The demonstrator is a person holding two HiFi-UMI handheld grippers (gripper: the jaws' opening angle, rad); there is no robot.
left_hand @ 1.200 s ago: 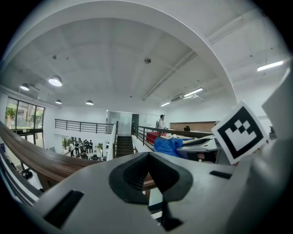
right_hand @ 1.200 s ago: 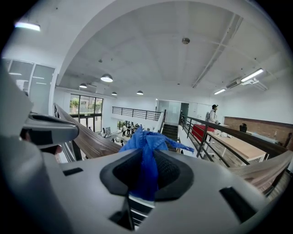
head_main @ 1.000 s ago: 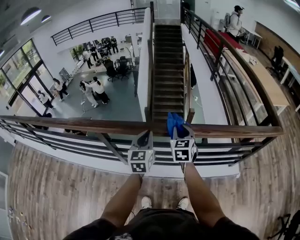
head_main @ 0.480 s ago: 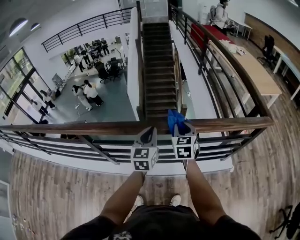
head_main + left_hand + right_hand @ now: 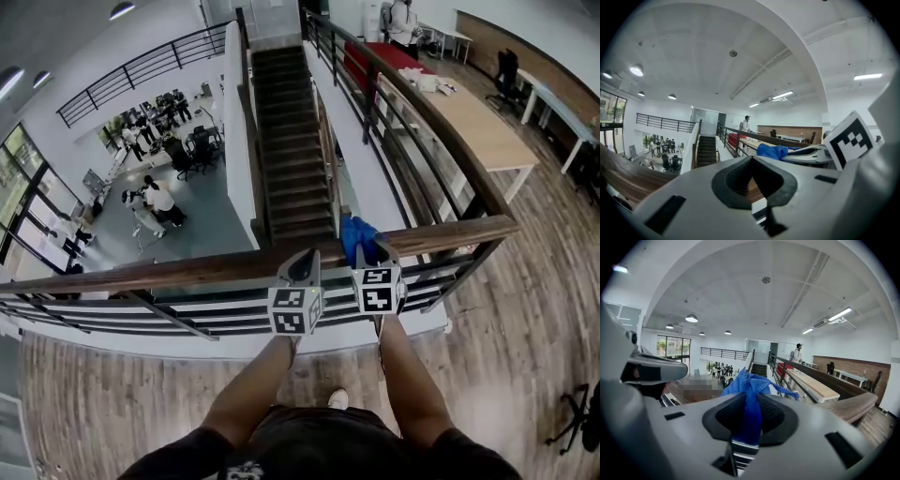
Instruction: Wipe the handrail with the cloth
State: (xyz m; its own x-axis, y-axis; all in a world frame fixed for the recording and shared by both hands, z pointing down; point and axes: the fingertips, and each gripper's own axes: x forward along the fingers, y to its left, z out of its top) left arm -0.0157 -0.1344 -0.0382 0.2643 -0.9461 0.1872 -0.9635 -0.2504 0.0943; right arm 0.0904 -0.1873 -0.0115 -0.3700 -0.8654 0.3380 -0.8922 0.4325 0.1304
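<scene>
A brown wooden handrail [image 5: 187, 272] runs left to right in front of me in the head view. It also shows in the right gripper view [image 5: 851, 406] and the left gripper view [image 5: 623, 173]. A blue cloth [image 5: 357, 234] lies draped over the rail's top. My right gripper [image 5: 370, 251] is shut on it, and the cloth [image 5: 749, 385] hangs bunched between its jaws [image 5: 749, 420]. My left gripper [image 5: 302, 262] is just left of it over the rail, shut and holding nothing [image 5: 752, 180]. From there the cloth [image 5: 771, 151] shows to the right.
Black metal bars [image 5: 141, 309] run under the rail. The rail turns away at a corner [image 5: 506, 225] on the right. Beyond it are a staircase [image 5: 286, 141], a lower floor with several people [image 5: 150, 197], a long wooden table [image 5: 478, 122] and an office chair [image 5: 583, 422].
Both grippers and the blue cloth have moved right along the rail, closer to its right corner. The right gripper's hold on the cloth is unchanged.
</scene>
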